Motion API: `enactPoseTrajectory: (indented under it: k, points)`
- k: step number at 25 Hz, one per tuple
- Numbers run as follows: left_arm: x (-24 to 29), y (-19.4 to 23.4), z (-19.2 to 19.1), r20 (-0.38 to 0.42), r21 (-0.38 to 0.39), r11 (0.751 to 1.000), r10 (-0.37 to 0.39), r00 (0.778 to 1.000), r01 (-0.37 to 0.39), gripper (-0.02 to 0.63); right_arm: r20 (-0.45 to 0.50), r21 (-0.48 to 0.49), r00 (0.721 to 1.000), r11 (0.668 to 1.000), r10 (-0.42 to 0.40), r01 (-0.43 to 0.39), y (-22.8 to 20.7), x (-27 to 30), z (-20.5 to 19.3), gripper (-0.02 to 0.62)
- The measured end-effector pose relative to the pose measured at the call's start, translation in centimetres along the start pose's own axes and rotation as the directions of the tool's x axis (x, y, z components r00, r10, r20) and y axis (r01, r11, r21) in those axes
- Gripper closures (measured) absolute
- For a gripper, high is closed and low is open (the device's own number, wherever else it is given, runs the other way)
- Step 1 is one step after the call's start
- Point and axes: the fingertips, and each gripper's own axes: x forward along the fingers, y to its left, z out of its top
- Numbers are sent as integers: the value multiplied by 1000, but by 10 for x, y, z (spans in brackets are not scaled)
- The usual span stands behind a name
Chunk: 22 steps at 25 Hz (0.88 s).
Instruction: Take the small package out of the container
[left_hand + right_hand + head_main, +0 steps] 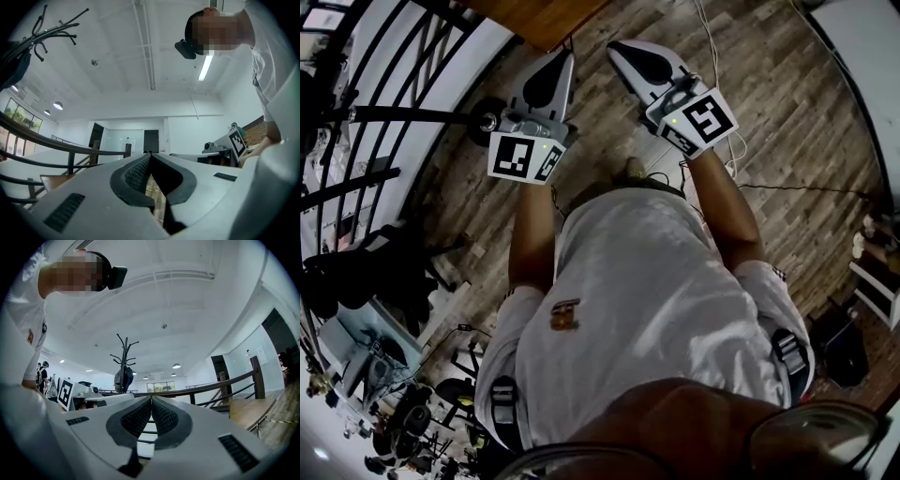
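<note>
Neither the small package nor the container showed in any view, so which way the package lay, how its long axis ran, and which hand was nearer could not be told.

In the head view the left hand-held gripper (563, 56) and the right hand-held gripper (616, 47) were held side by side, just in front of the person's white shirt (656, 291). Both pointed toward 12 o'clock over the wooden floor (769, 122), the right one slightly further forward. Their own views looked out level and upward at ceiling and far walls, not down at any tabletop.

The left hand-held gripper (150, 155) had its pads pressed together at the tips, with nothing between them. The right hand-held gripper (151, 399) was likewise closed tip to tip and empty.

A dark railing (394, 114) ran along from 9 to 11 o'clock, close beside the left hand-held gripper. A brown wooden panel (539, 17) lay at 12 o'clock, just beyond the tips. Thin cables (712, 42) trailed over the floor at 1 o'clock, and a pale surface (867, 56) filled the corner at 2 o'clock. A coat stand (123, 357) stood in the distance in the right gripper view.

Judging from this, the coming move called first for finding the container, probably by turning or walking. The railing on the left and the loose cables underfoot were what stood in the way.
</note>
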Motion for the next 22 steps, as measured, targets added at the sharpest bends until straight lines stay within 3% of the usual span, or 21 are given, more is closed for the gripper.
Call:
enactPoseTrajectory:
  k: [11, 22]
  points:
    - [-7, 54, -12, 22, -26, 998, -55, 998, 55, 588, -37, -23, 997, 998, -66, 65, 0, 31, -24, 563]
    - [39, 97, -19, 23, -16, 997, -71, 997, 72, 588, -41, -49, 995, 995, -93, 91, -53, 63, -27, 563]
